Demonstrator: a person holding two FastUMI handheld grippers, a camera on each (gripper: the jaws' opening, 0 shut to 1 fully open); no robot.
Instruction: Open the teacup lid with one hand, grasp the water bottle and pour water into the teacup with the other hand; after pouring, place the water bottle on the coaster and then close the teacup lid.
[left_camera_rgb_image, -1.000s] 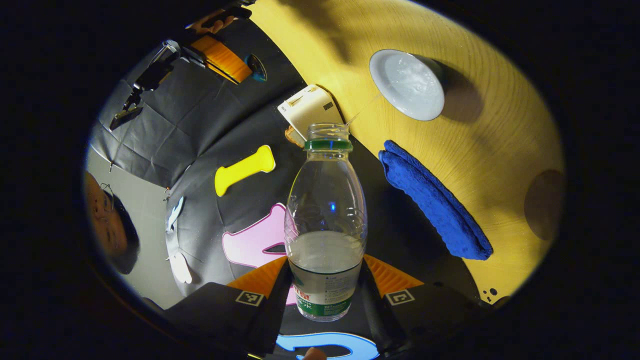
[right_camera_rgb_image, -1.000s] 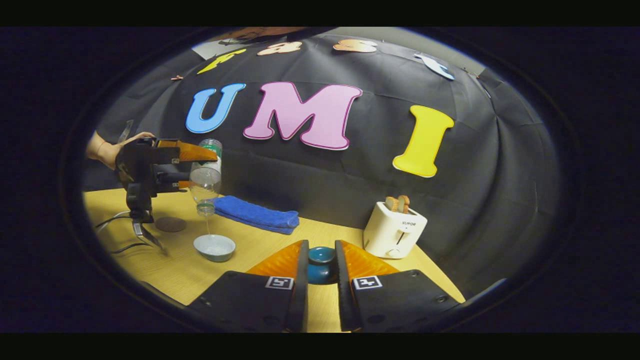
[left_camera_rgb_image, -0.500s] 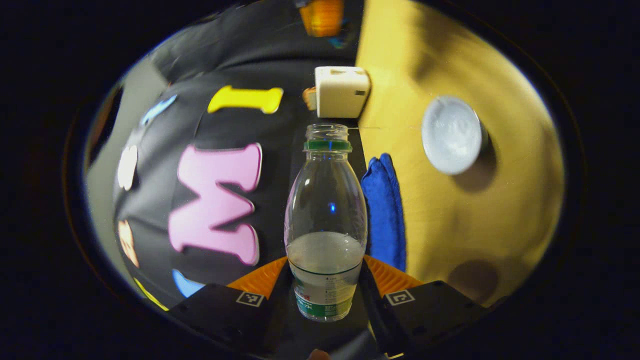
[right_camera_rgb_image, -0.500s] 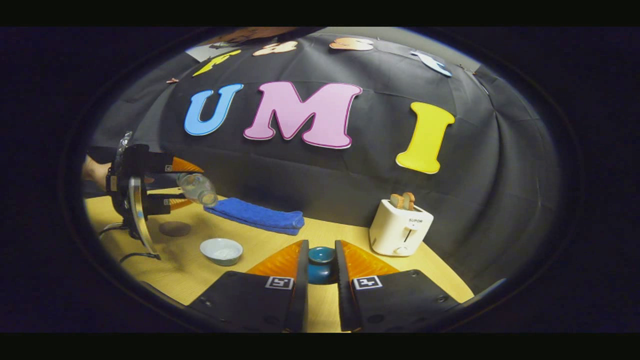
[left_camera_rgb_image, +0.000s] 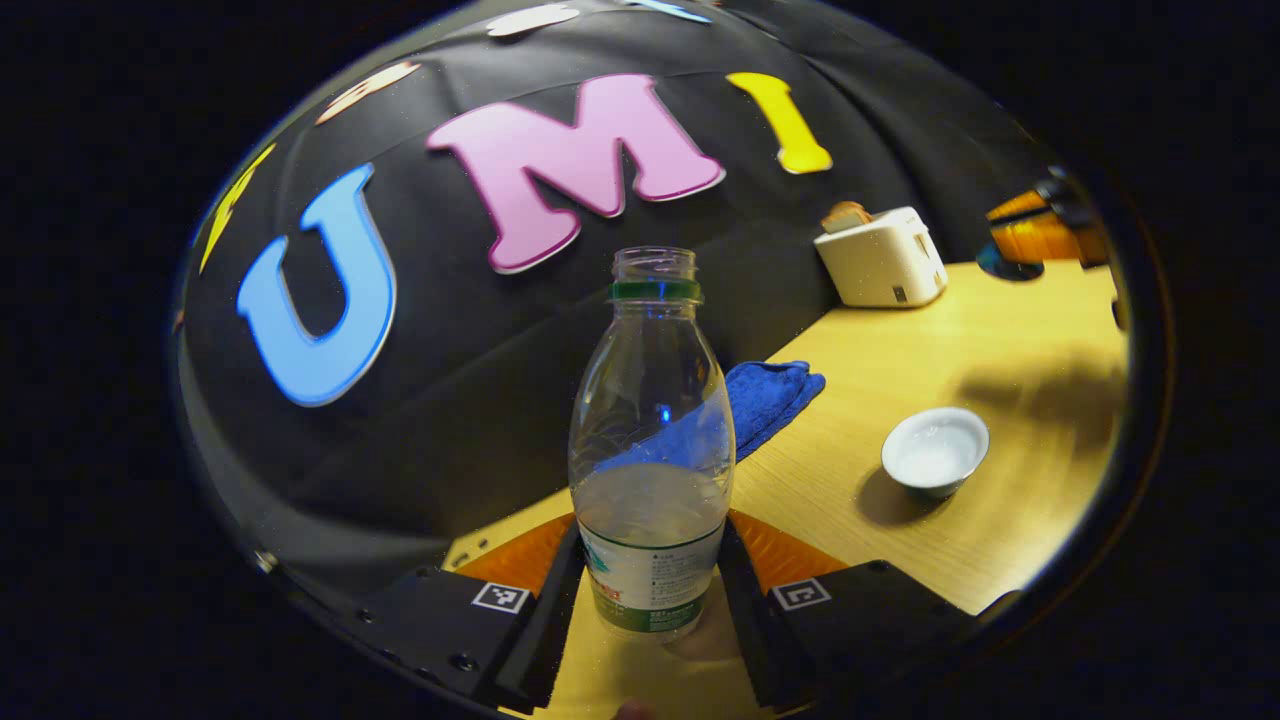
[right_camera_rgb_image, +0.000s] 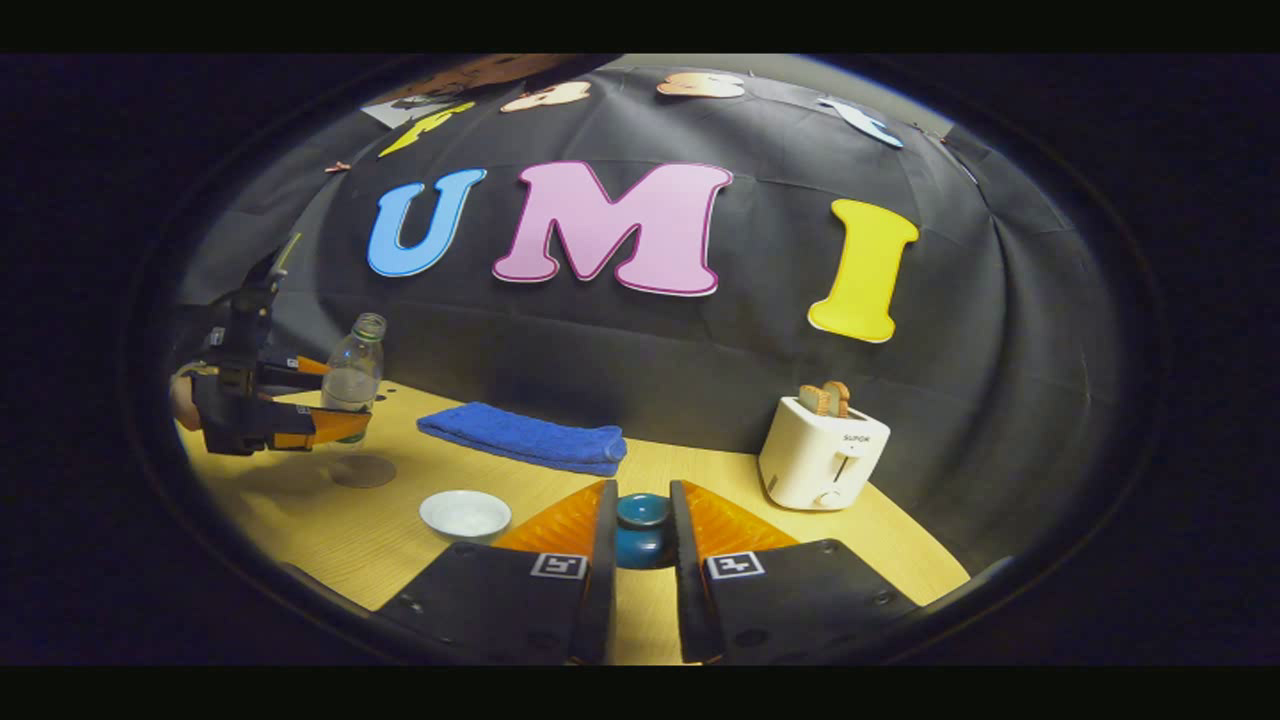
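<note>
The yellow wooden worktop (right_camera_rgb_image: 380, 545) runs along the black cloth wall, and on it, going down in size, stand a white toaster (right_camera_rgb_image: 822, 455) with bread in its slots at the right, a folded blue towel (right_camera_rgb_image: 525, 437) lying flat near the wall, the open teacup (right_camera_rgb_image: 465, 514) with water in it, and a round brown coaster (right_camera_rgb_image: 362, 470) at the left. In the right gripper view the left claw (right_camera_rgb_image: 330, 395), held by a hand (right_camera_rgb_image: 183, 398), carries the water bottle (right_camera_rgb_image: 352, 375) upright, just above the coaster. In the left gripper view the left claw (left_camera_rgb_image: 650, 560) is clamped on the lower, labelled part of the uncapped water bottle (left_camera_rgb_image: 652, 440), which is partly filled, with the teacup (left_camera_rgb_image: 934, 450) off to its right. The right claw (right_camera_rgb_image: 641, 530) is closed on the blue teacup lid (right_camera_rgb_image: 642, 528), both fingers pressing its knob, held over the worktop apart from the teacup.
</note>
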